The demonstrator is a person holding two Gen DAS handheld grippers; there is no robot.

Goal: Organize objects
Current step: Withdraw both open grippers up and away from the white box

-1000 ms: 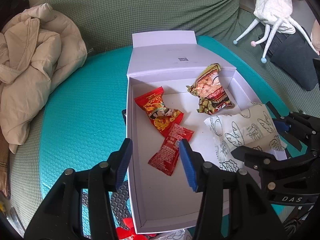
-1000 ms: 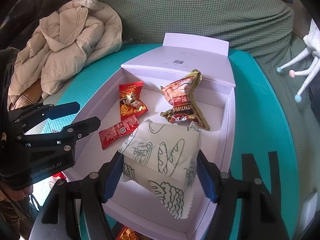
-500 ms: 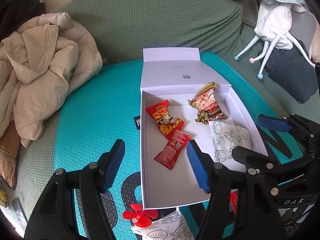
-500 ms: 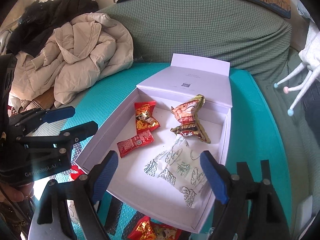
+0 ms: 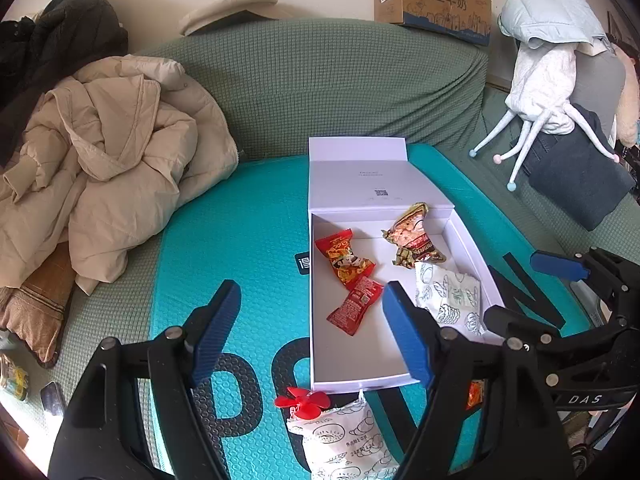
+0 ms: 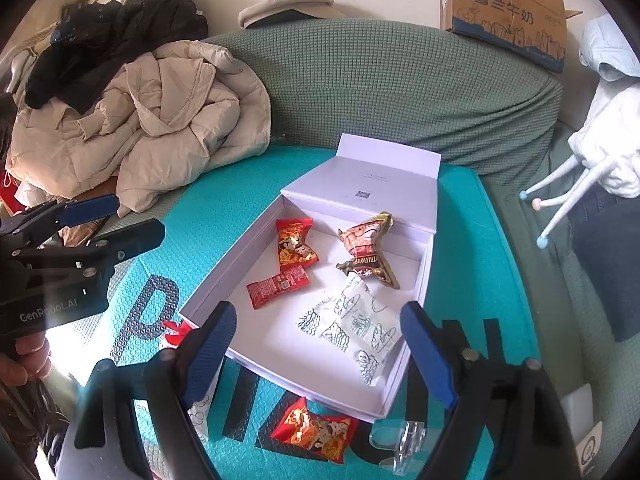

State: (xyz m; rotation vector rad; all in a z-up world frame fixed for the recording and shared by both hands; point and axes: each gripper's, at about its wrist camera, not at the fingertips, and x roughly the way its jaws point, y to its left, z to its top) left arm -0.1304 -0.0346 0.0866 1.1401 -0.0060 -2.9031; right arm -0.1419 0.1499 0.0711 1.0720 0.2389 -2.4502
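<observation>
Left wrist view: my left tool (image 5: 310, 328) hangs with its blue pads spread and nothing between them; its jaws have just been opening. Ahead of the right pad sits the white box (image 5: 316, 300), lid folded back, on a teal mat (image 5: 224, 240). Inside the box I see a red candy packet (image 5: 344, 260), a small red sachet (image 5: 354, 306) nearer the tool, a gold-edged snack bag (image 5: 414, 236) at the far end, and a white printed pouch (image 5: 448, 290) whose near edge is cut off by my right pad. Below the box, between my pads, lie a red plastic flower (image 5: 302, 400) and a second white pouch (image 5: 344, 444), cut off by the frame's bottom edge. The right tool (image 5: 520, 292) reaches in from the right, jaws apart. A beige jacket (image 5: 100, 172) is heaped far left on the green sofa (image 5: 340, 80).

Right wrist view: my right tool (image 6: 320, 348) is open and holds nothing; its jaws opened within the last second. The white box (image 6: 240, 256) lies straight ahead between the pads with the same four packets. Just below the box's near wall lies another red candy packet (image 6: 316, 432), and beside it a clear plastic piece (image 6: 404, 444) I cannot identify. The left tool (image 6: 120, 220) is at far left, a hand (image 6: 24, 360) under it, partly washed out by glare.
</observation>
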